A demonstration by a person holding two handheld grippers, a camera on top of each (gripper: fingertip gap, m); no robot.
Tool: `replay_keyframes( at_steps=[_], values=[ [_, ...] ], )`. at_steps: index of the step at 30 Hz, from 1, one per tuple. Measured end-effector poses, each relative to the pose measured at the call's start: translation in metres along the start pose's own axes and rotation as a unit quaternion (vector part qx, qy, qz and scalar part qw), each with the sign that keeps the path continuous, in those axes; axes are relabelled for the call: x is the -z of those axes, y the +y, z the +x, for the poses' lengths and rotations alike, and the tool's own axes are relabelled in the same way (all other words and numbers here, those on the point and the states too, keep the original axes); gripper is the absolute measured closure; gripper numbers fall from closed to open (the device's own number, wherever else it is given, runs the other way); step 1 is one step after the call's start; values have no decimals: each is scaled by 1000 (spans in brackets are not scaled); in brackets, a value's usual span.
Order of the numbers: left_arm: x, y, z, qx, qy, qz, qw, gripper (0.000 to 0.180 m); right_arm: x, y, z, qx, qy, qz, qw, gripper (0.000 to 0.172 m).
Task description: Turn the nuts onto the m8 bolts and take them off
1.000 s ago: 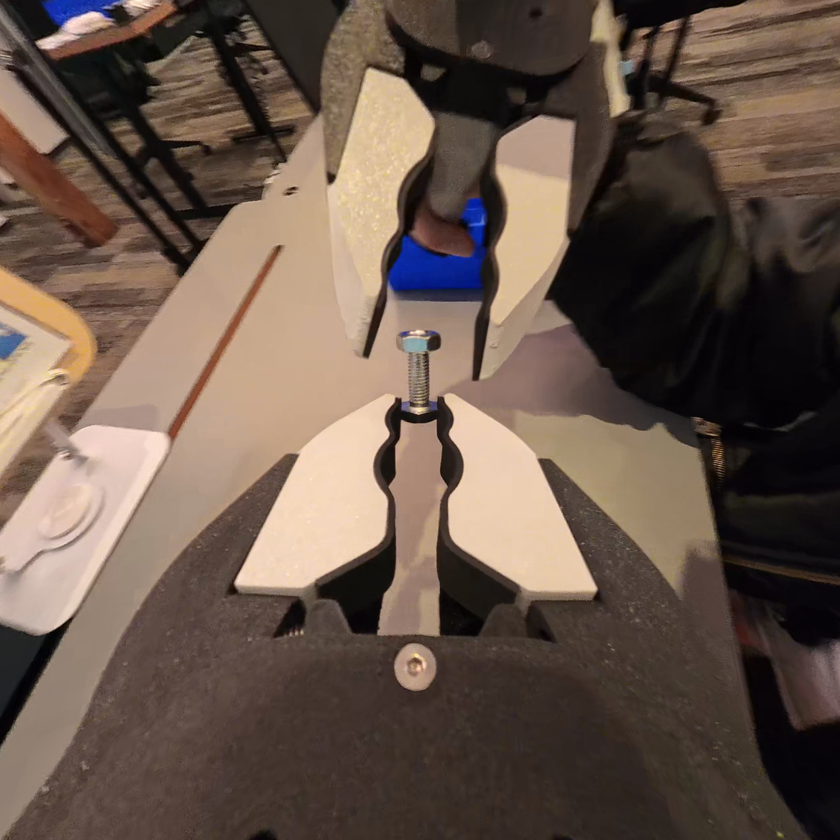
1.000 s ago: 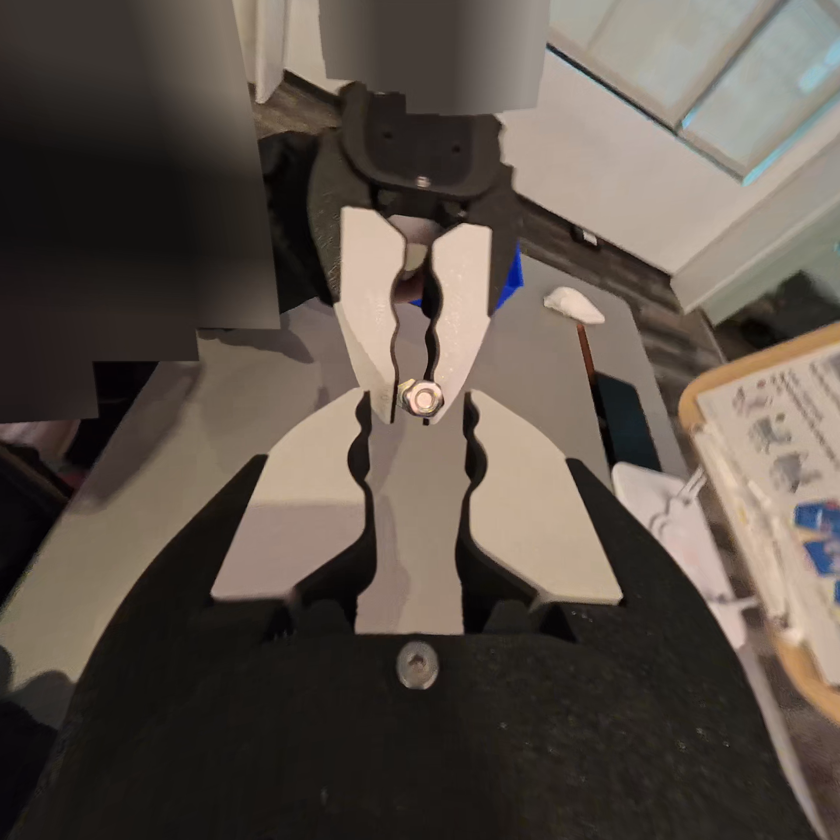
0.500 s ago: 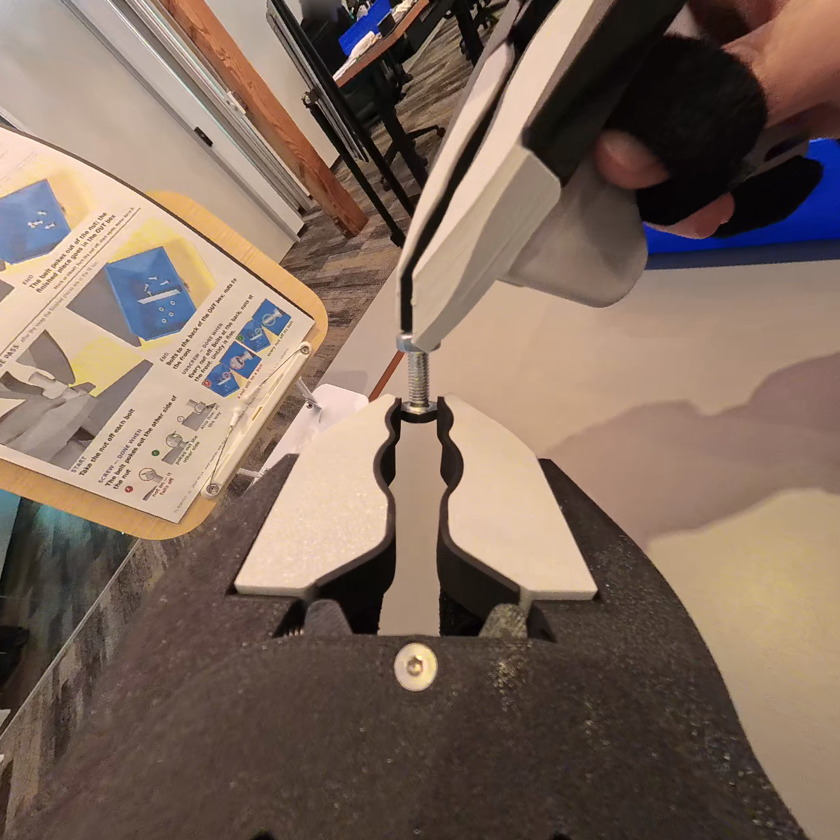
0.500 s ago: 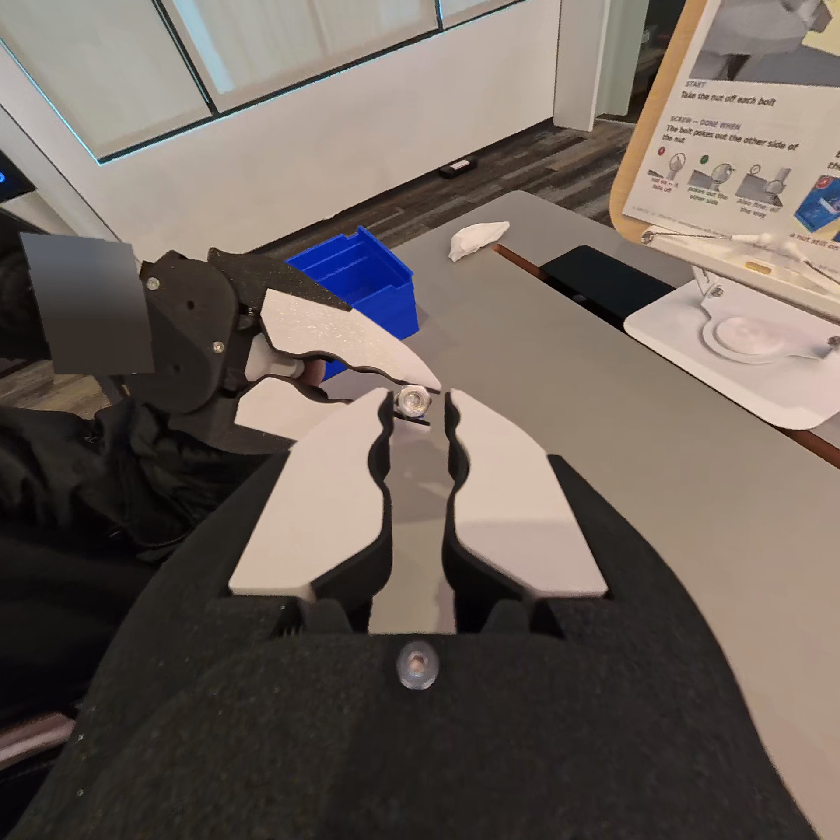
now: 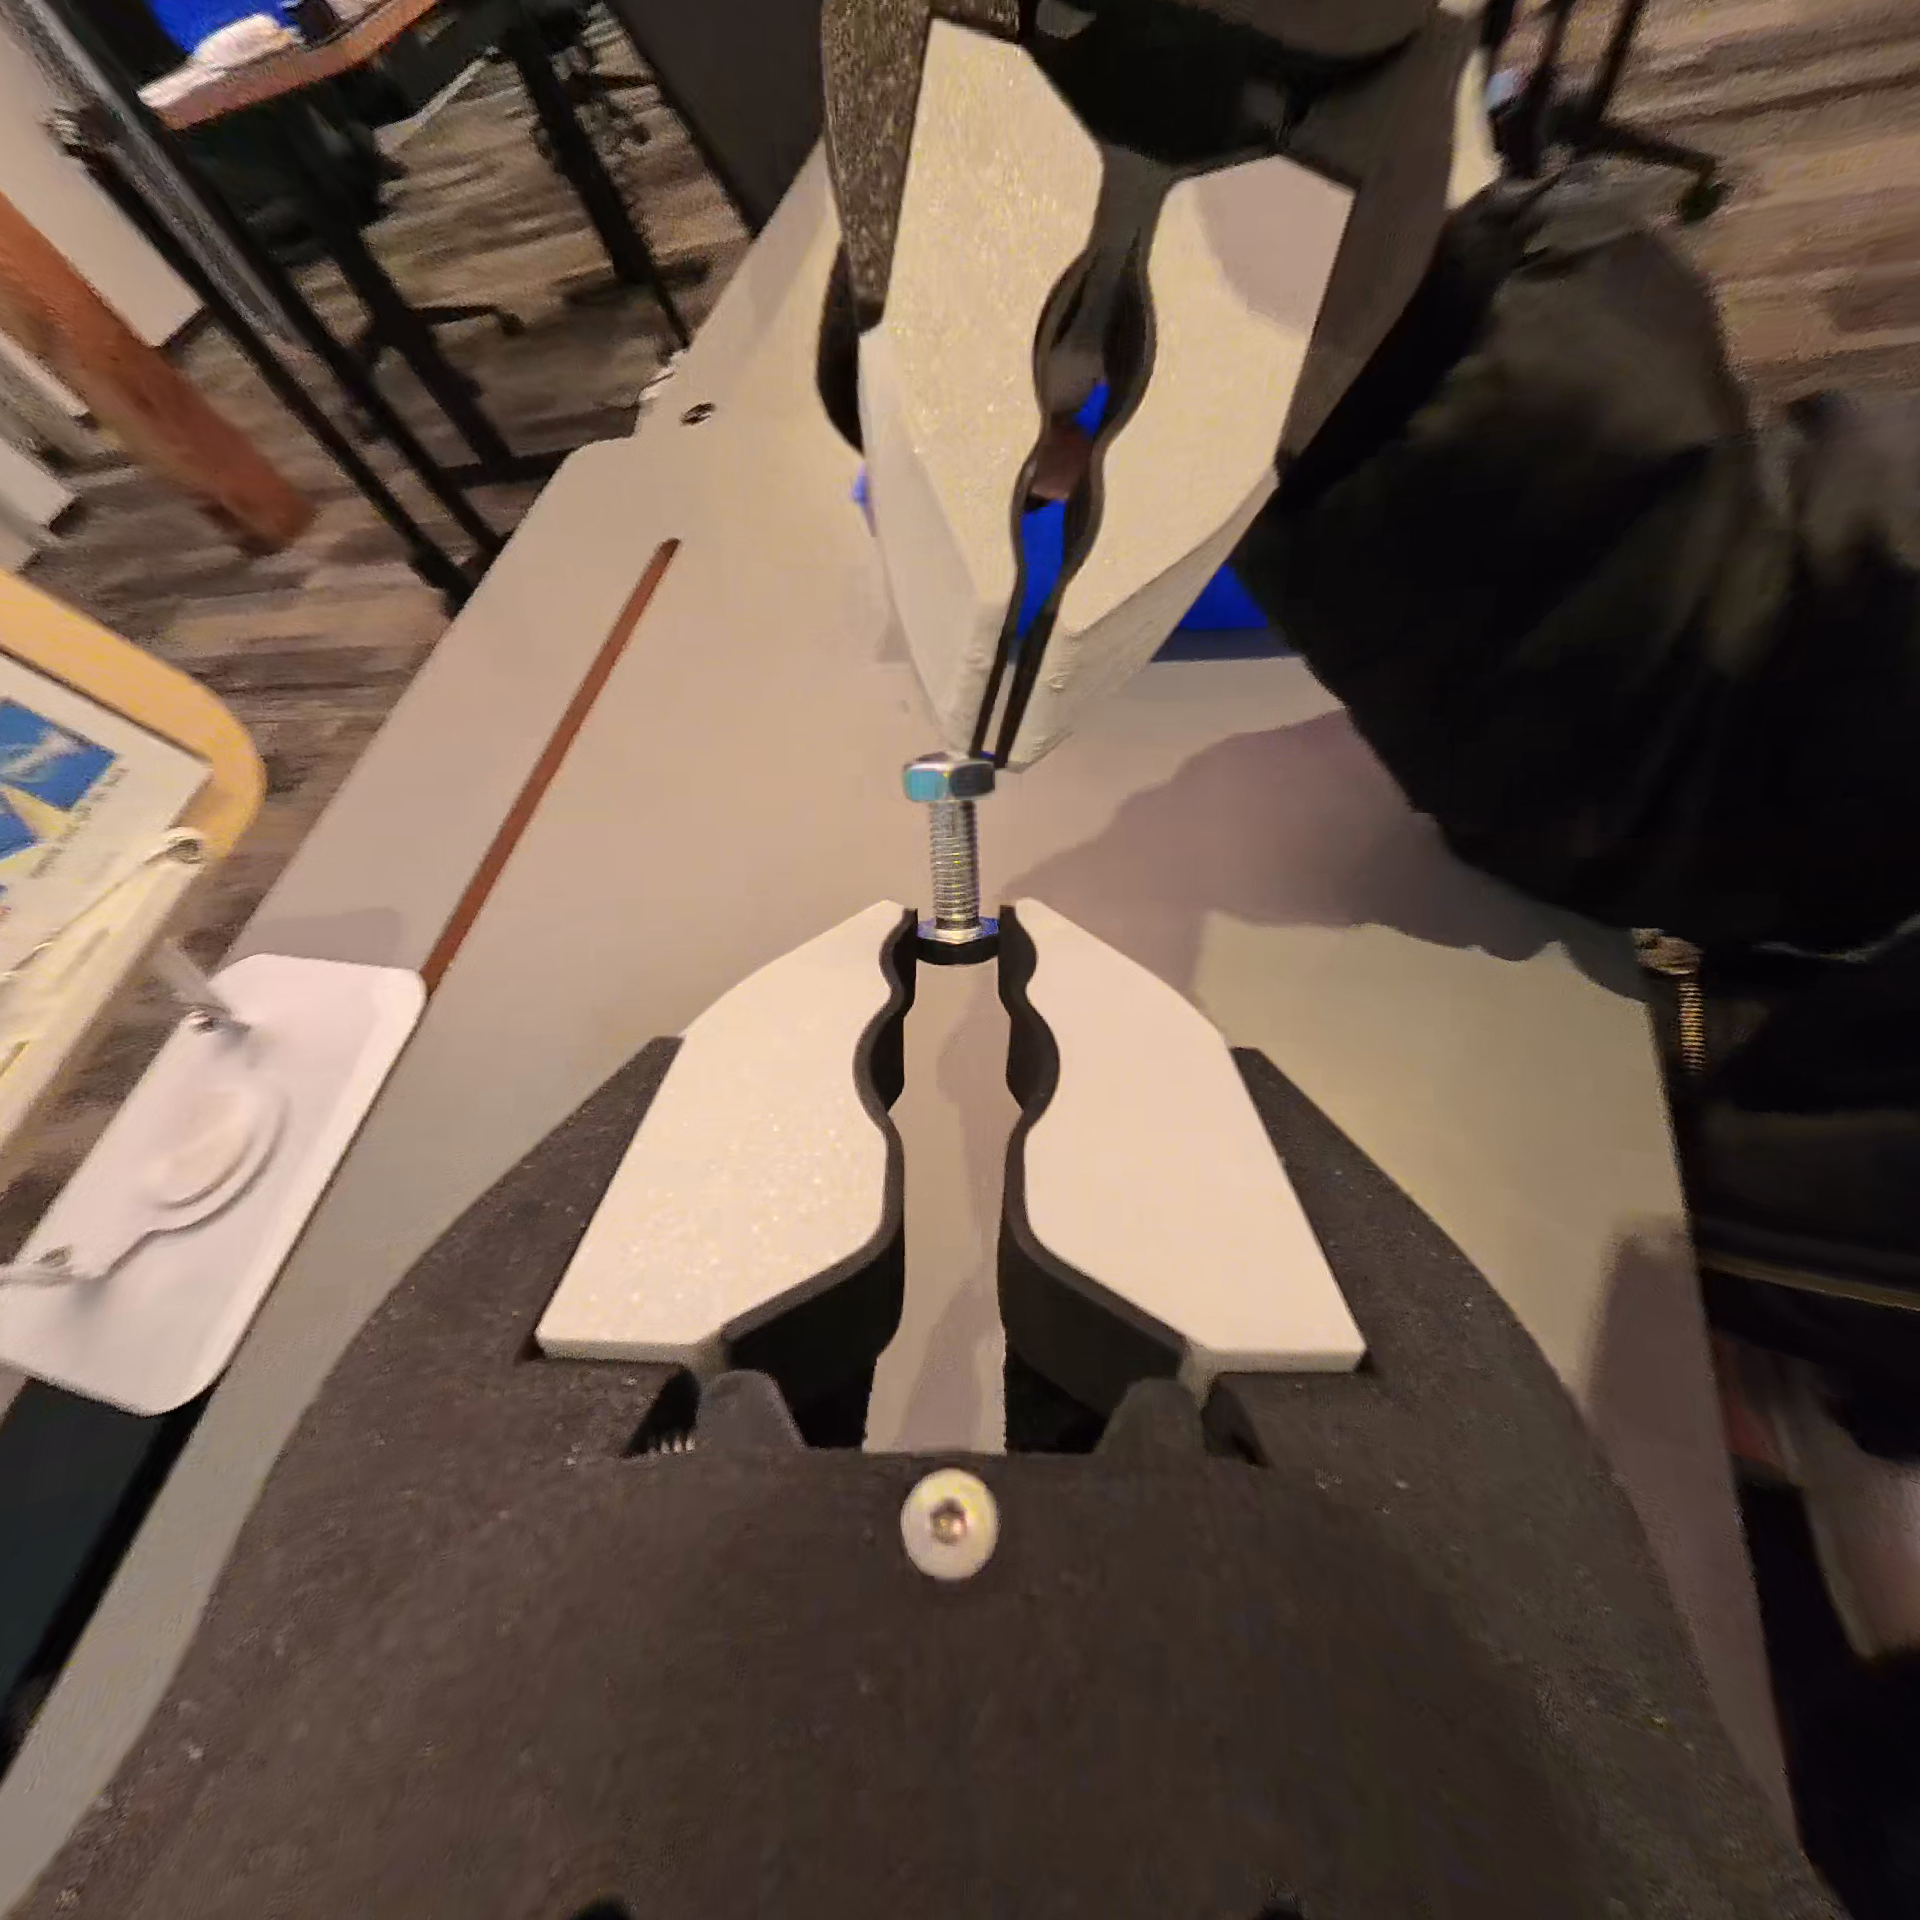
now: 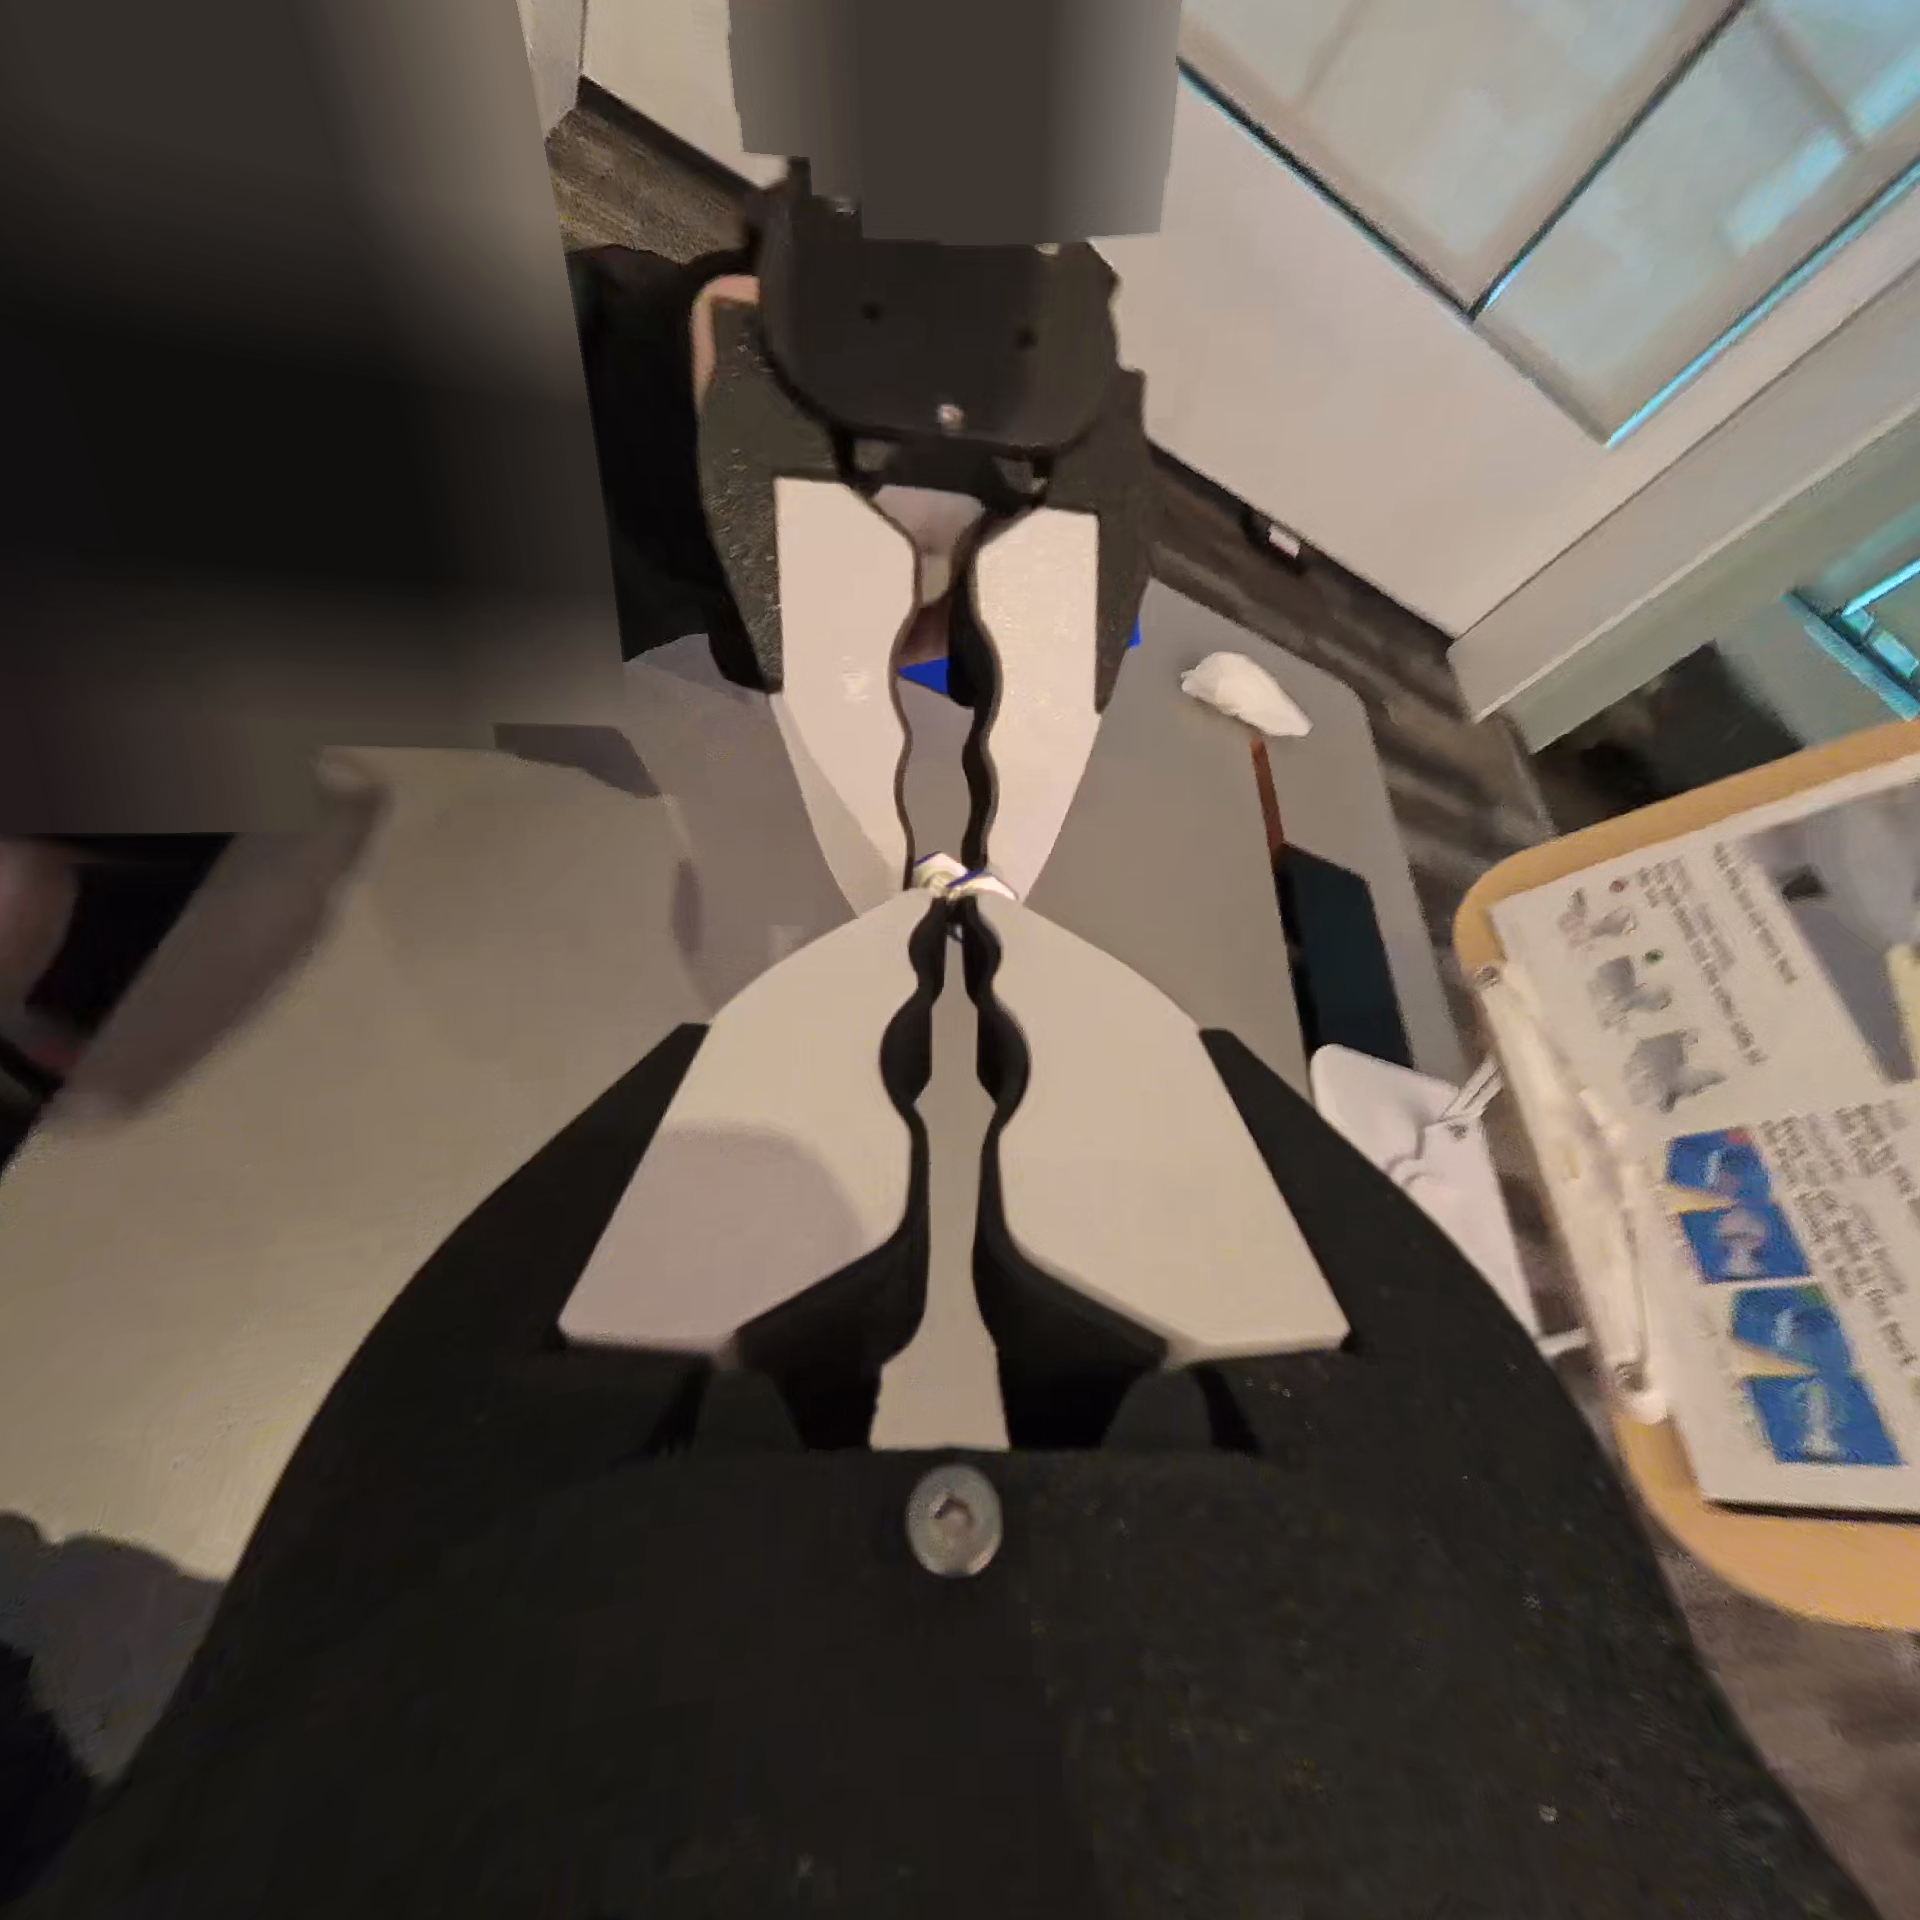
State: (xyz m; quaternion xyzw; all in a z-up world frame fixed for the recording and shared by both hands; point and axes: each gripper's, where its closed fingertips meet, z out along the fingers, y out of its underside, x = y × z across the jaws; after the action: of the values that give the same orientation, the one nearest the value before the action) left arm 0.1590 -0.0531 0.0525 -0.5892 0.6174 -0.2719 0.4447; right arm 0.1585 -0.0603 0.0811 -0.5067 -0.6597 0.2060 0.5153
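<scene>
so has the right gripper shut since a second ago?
Yes. Right gripper fingers, then apart beside the bolt head, now meet past it.

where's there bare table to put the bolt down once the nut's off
Bare grey table lies between the brown slot and the bolt, and to its right, under the dark sleeve. Crowded: the white stand base with its instruction board at the left edge, and the blue bin behind the right gripper.

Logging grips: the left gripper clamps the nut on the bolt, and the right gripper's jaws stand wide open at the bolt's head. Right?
No. The right gripper has its fingers closed nearly together at the bolt head, as the left wrist view shows. The left gripper does clamp the nut.
</scene>
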Motion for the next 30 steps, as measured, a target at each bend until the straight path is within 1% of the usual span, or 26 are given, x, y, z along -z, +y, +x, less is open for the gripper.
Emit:
replay_keyframes(
  at_steps=[2,5,6,8,11,12,14,16,17,18,20,21,23,25,26,28,30],
  values=[
    [2,-3,0,16,11,12,1000,166,0,-4,2,-8,5,11,1000,170],
    [0,2,-9,18,-12,3,1000,166,-3,2,10,-49,12,3,999,169],
    [-1,3,-14,16,-24,3,1000,166,-2,3,14,-62,19,10,998,167],
    [-1,5,-19,9,-43,-5,999,166,2,0,25,-122,29,36,991,160],
    [-1,6,-27,-11,-82,-14,996,166,6,0,36,-254,21,66,965,140],
    [-1,7,-27,-17,-89,-20,996,166,5,1,37,-288,16,66,955,140],
    [-2,7,-30,-25,-106,-25,994,166,-1,10,36,-332,15,41,942,140],
    [-2,7,-31,-31,-117,-30,992,166,-8,19,31,-360,9,8,933,137],
    [-2,7,-32,-36,-124,-33,991,166,-11,19,29,-370,8,2,929,137],
    [-2,7,-32,-41,-130,-35,990,166,-14,17,29,-380,8,5,925,139],
    [-4,7,-30,-45,-129,-39,990,166,-17,14,26,-394,0,5,919,148],
    [-4,8,-28,-48,-125,-41,990,166,-18,15,24,-393,-1,-5,919,157],
    [-5,9,-25,-53,-114,-45,991,166,-17,18,19,-372,-7,-27,928,157],
    [-6,8,-16,-40,-77,-36,996,166,-14,16,12,-315,-26,-41,948,157],
    [-5,6,-10,-31,-52,-28,998,166,-13,13,8,-266,-34,-43,962,157],
    [-2,4,4,-13,9,-13,1000,166,-11,7,-4,-120,-42,-32,991,157],
    [4,3,16,0,63,-1,998,165,-10,1,-14,11,-34,-15,999,157]
  ],
)
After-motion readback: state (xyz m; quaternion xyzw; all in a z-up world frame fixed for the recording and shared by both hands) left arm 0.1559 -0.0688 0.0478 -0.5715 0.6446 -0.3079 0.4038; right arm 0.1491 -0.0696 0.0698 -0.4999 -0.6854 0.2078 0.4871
